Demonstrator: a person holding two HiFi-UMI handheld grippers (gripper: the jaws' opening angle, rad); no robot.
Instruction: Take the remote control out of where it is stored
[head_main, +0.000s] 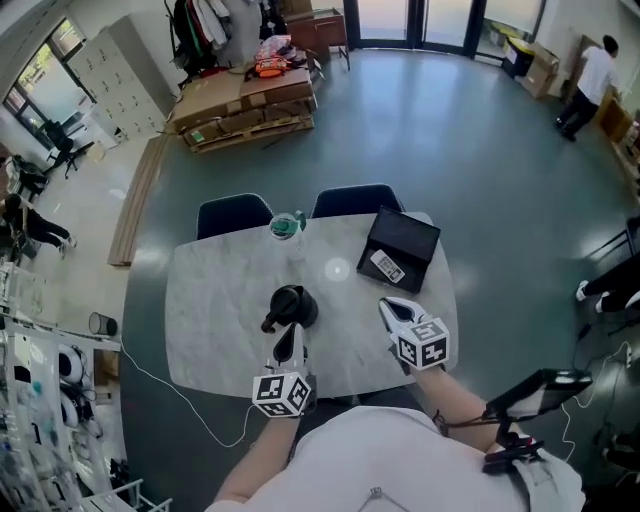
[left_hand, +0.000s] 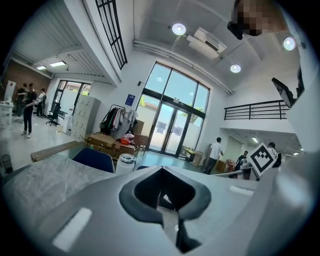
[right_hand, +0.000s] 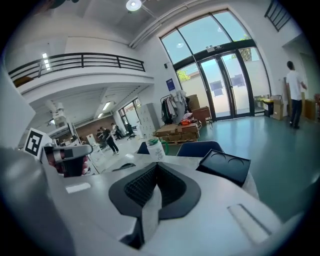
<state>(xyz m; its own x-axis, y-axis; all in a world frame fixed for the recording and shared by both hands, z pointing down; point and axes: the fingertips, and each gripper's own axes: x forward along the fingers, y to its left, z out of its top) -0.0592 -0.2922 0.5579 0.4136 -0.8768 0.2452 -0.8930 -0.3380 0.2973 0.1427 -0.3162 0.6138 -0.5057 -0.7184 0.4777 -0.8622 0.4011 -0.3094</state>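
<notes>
On the table, reach not begun
Both your left gripper (head_main: 287, 343) and right gripper (head_main: 393, 309) have jaws together, empty; the remote control (head_main: 387, 266) lies in the black box (head_main: 412, 236) just ahead, so part the right jaws first

Bare tabletop (head_main: 345, 300) between right tool (head_main: 389, 306) and open box (head_main: 415, 240).

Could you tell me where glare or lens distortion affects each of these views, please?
Head view: a glare spot on the marble table, room edges bowed. Left gripper view: strong fisheye, dark corners, ceiling lights blown white. Right gripper view: the same fisheye and dark corners, glass doors very bright.
</notes>
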